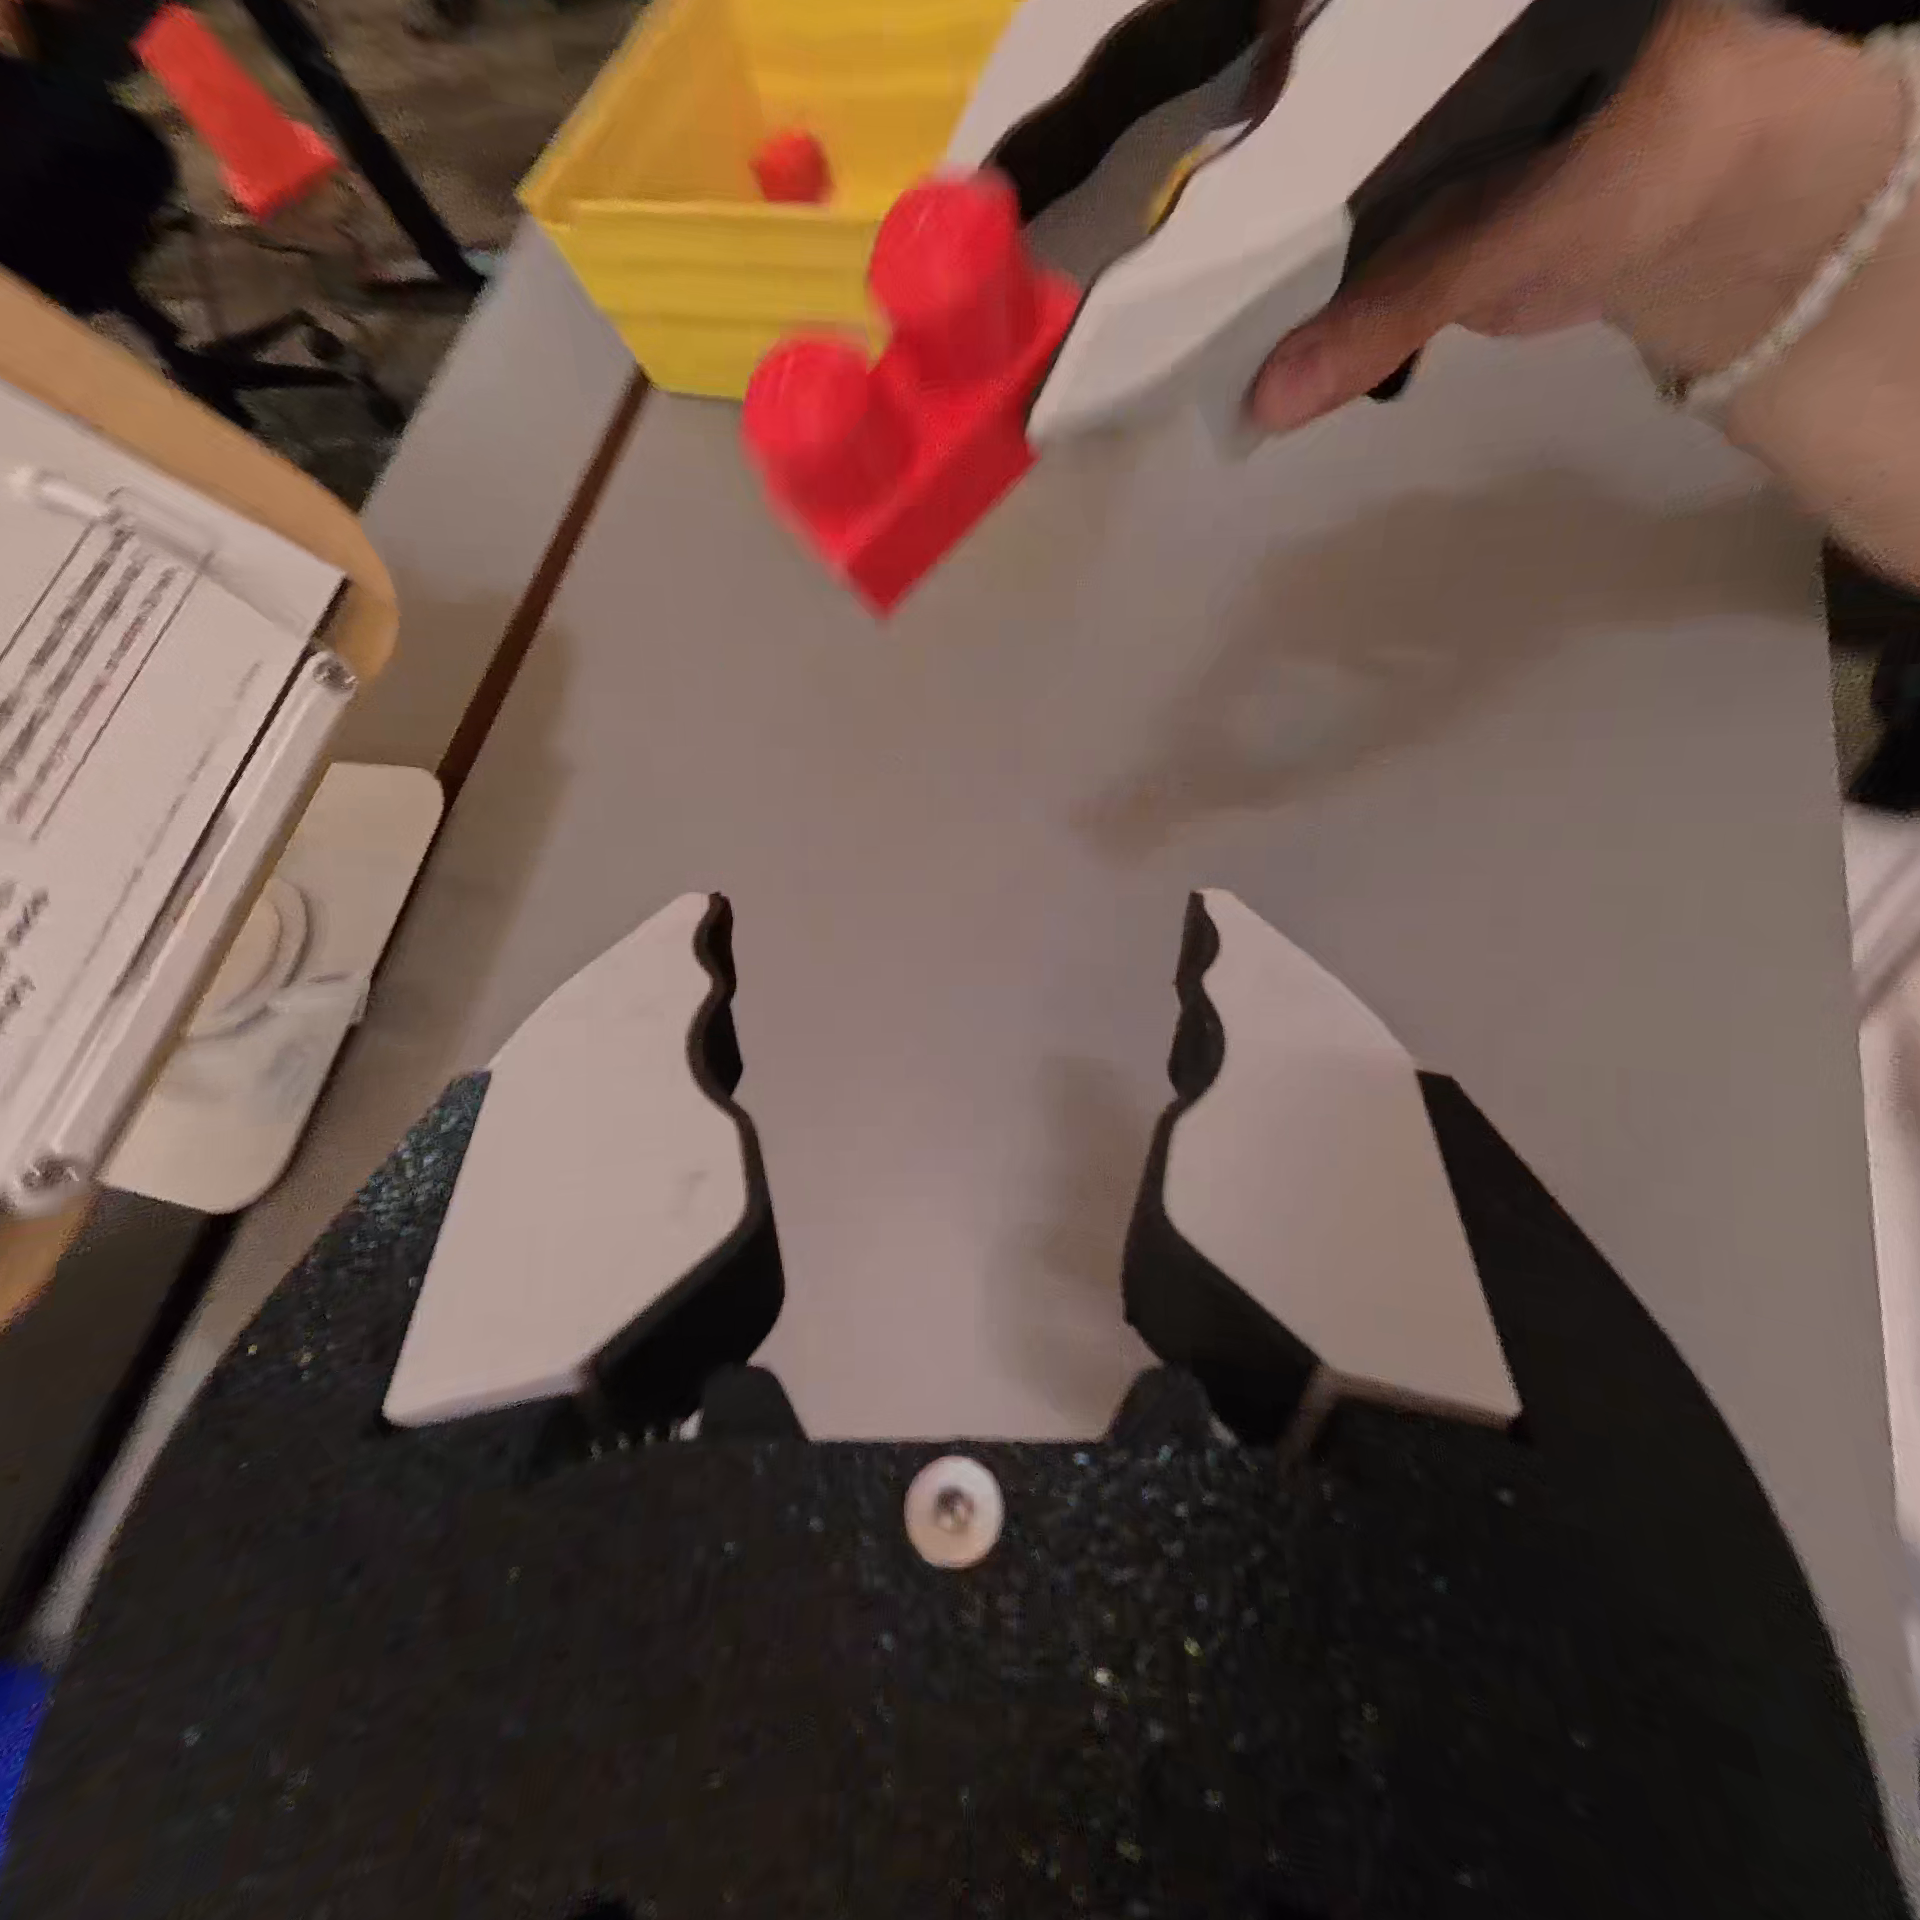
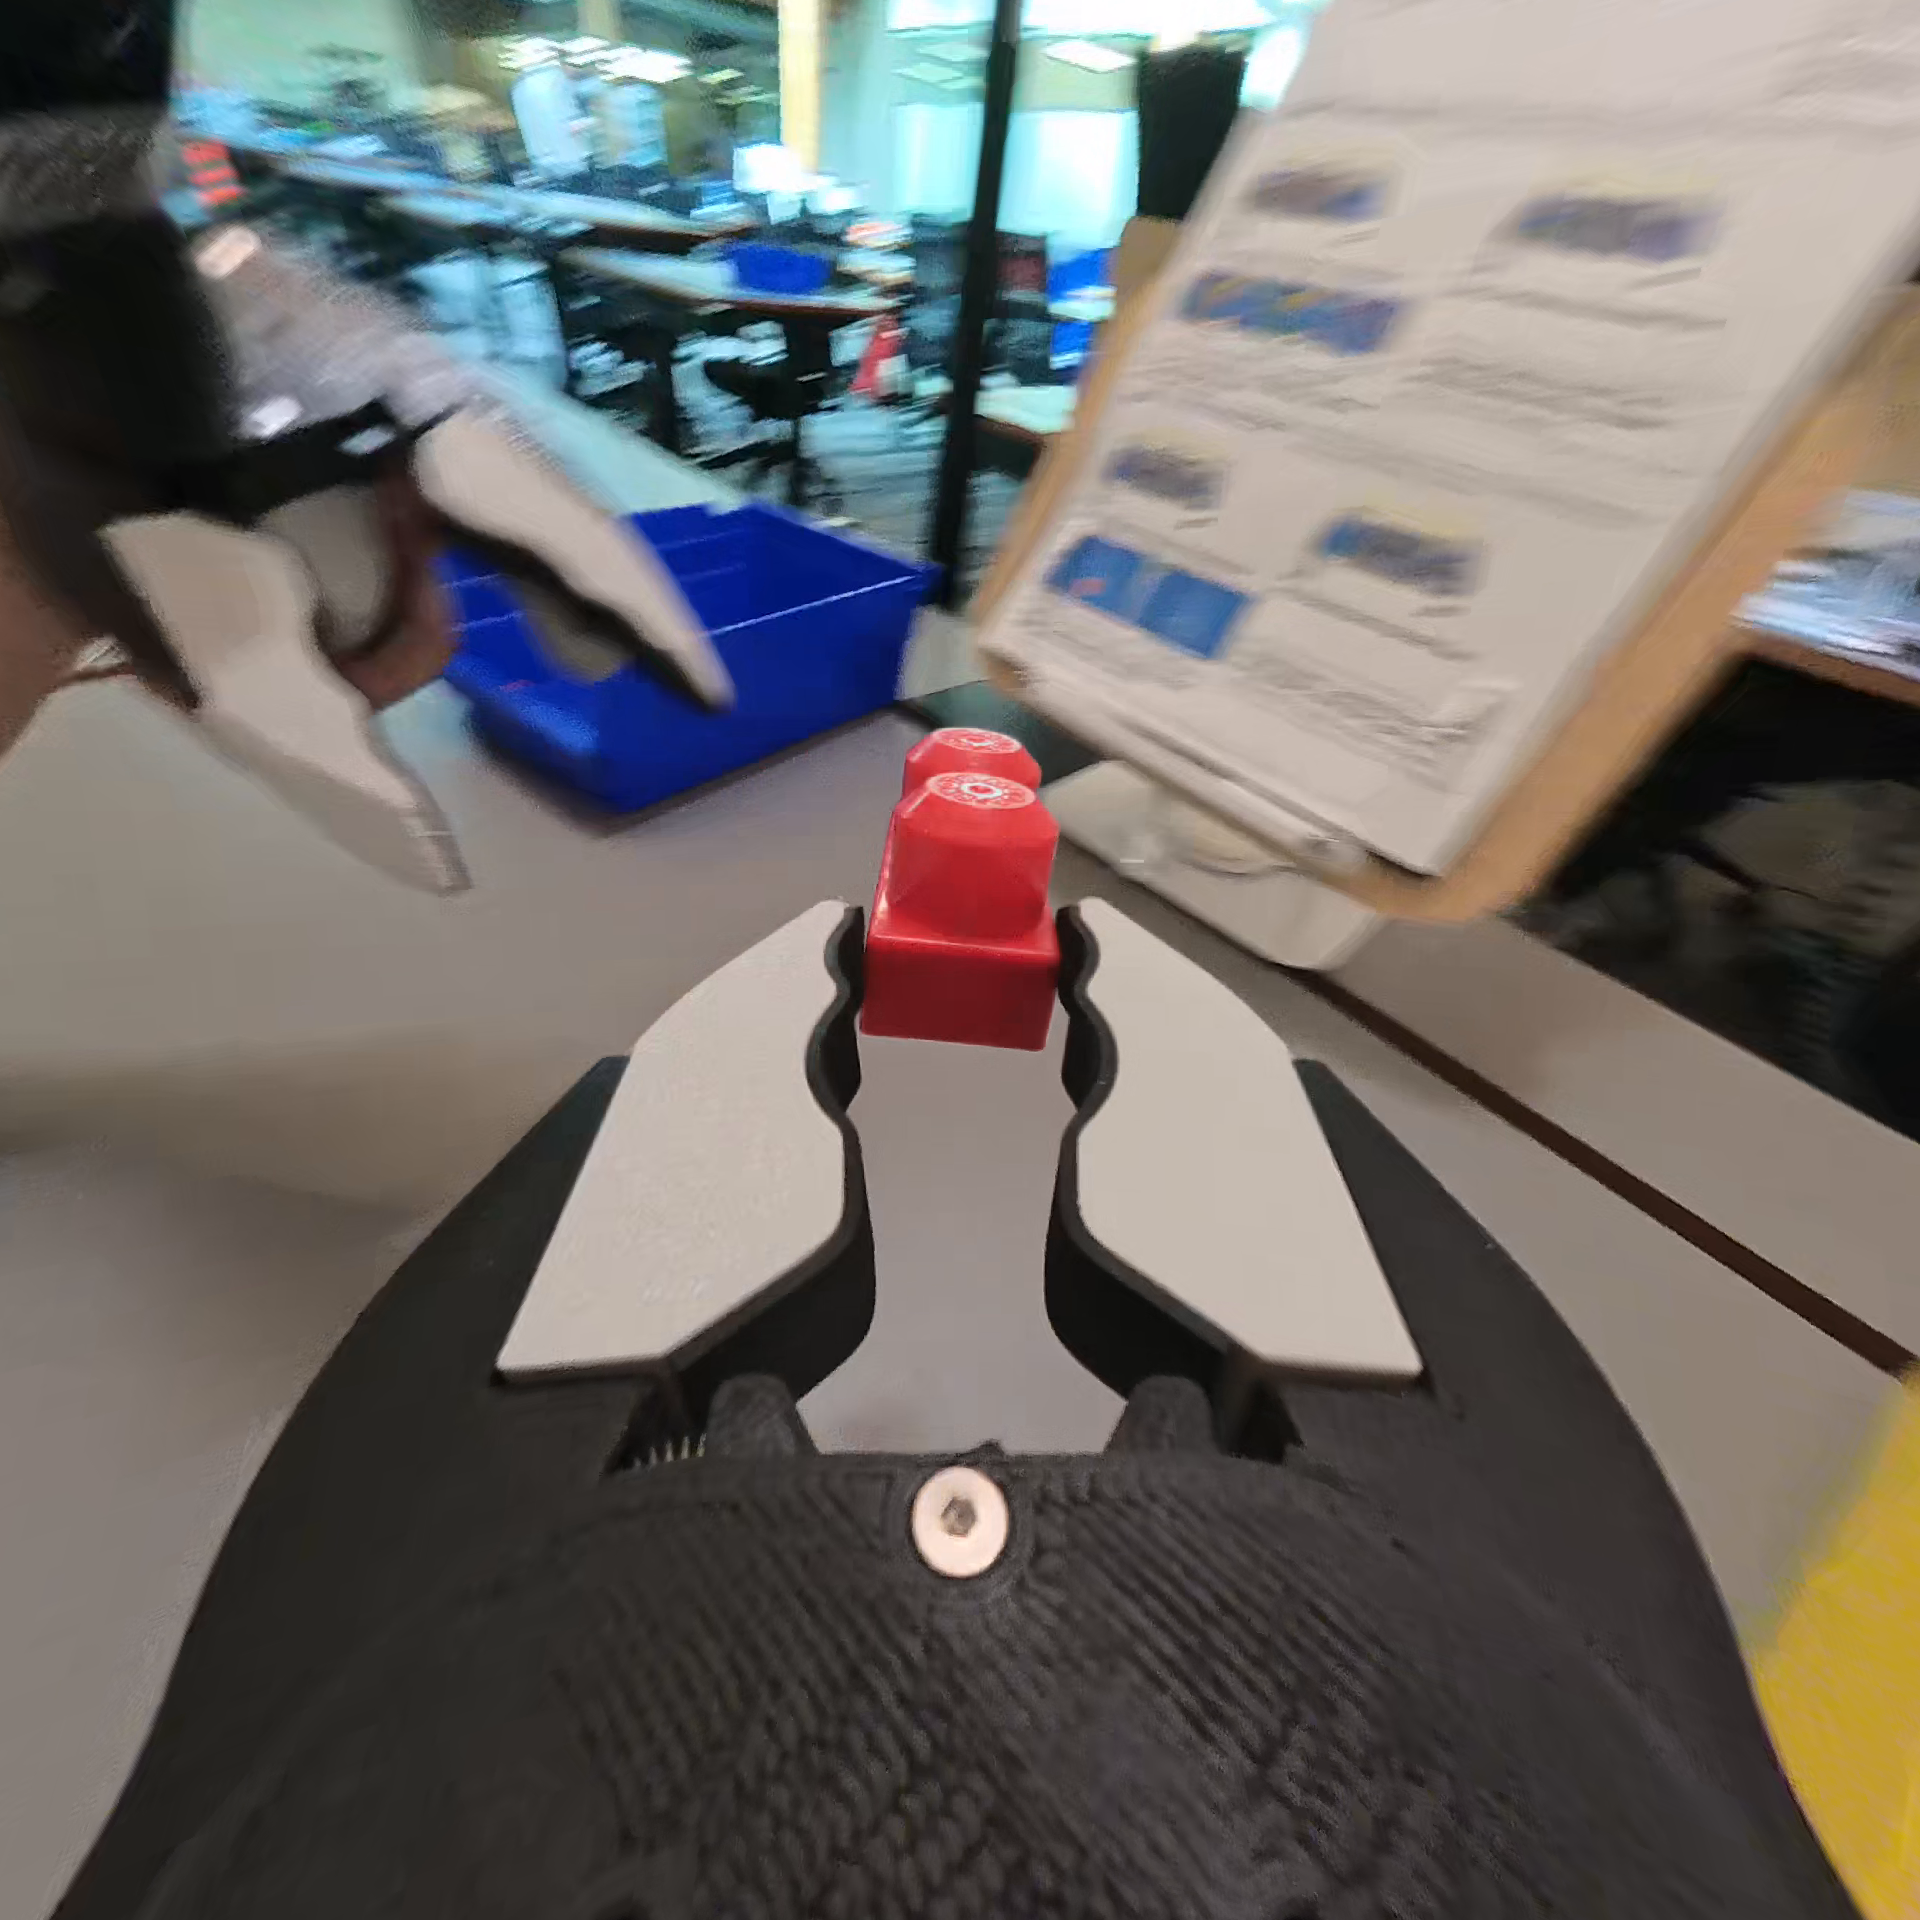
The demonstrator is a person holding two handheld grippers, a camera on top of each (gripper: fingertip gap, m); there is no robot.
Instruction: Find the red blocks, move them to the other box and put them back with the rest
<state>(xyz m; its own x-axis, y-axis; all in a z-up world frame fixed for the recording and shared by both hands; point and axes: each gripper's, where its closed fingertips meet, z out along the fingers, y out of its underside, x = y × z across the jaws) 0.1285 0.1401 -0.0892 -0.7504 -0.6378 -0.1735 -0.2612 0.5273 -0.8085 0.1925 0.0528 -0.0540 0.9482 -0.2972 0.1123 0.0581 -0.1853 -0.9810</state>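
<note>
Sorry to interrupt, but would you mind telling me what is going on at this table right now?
A person is working two handheld grippers over a grey table. The right gripper holds a red block between its fingers, lifted off the table. The left gripper is open with nothing between its fingers. A yellow box with something red inside sits at one end, a blue box at the other.

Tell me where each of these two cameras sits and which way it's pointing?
Left wrist view: on the open left gripper, looking along the grey table to a yellow box; a hand shows.
Right wrist view: on the right gripper, facing a blue box.
Shared: the red block clamped in the right gripper.
</note>
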